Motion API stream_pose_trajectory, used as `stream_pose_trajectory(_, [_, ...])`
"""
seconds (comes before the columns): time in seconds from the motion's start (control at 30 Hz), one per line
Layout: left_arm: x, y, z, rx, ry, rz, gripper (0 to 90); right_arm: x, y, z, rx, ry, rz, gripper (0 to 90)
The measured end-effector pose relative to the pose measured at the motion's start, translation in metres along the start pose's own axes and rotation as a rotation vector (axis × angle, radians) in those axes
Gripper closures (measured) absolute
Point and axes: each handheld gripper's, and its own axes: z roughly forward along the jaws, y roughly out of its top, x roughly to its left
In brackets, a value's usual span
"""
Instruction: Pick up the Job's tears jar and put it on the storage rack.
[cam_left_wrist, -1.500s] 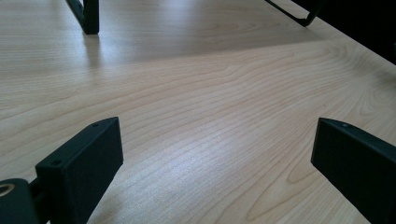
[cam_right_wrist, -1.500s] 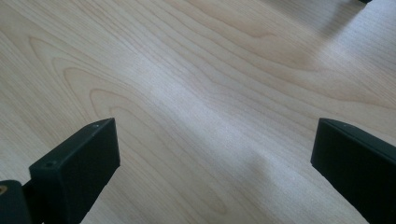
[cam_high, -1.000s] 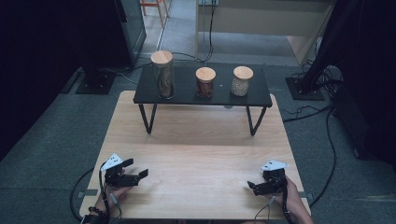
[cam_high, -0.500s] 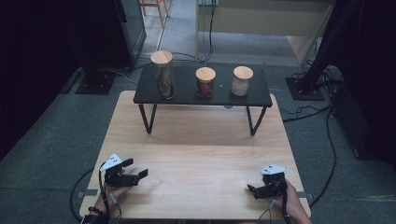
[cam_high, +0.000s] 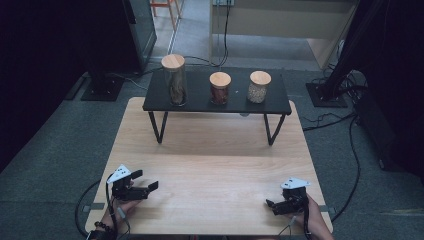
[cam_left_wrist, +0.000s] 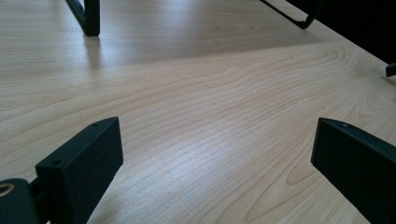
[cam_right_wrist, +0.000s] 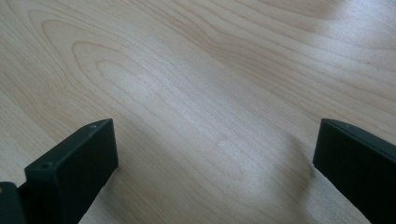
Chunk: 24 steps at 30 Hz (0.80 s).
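Left gripper (cam_high: 148, 189): jaws spread wide, nothing between them, bare wood grain beneath; sits at 7 o'clock on the wooden table (cam_high: 210, 150), held by the left hand (cam_high: 122, 207). Right gripper (cam_high: 272, 205): jaws likewise wide apart, holding nothing; at 5 o'clock, held by the right hand (cam_high: 312, 220). Toward 12 o'clock, a black shelf (cam_high: 200, 104) on thin legs. On it, three wood-lidded jars in a row: tall jar (cam_high: 175, 80) at 11, dark-filled jar (cam_high: 220, 88) at 12, pale-filled jar (cam_high: 259, 87) at 1. All stand upright, apart.
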Motion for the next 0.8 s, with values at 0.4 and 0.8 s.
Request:
stream_pose_trajectory(0.4, [0.0004, 0.0001, 0.0, 0.0, -0.001, -0.001, 2.2, 0.0, -0.0006, 0.0011, -0.001, 0.005, 0.001, 0.0])
stream_pose_trajectory(0.8, [-0.0006, 0.0005, 0.0003, 0.003, 0.004, -0.001, 2.2, 0.0006, -0.0039, -0.001, -0.013, 0.002, 0.006, 0.0])
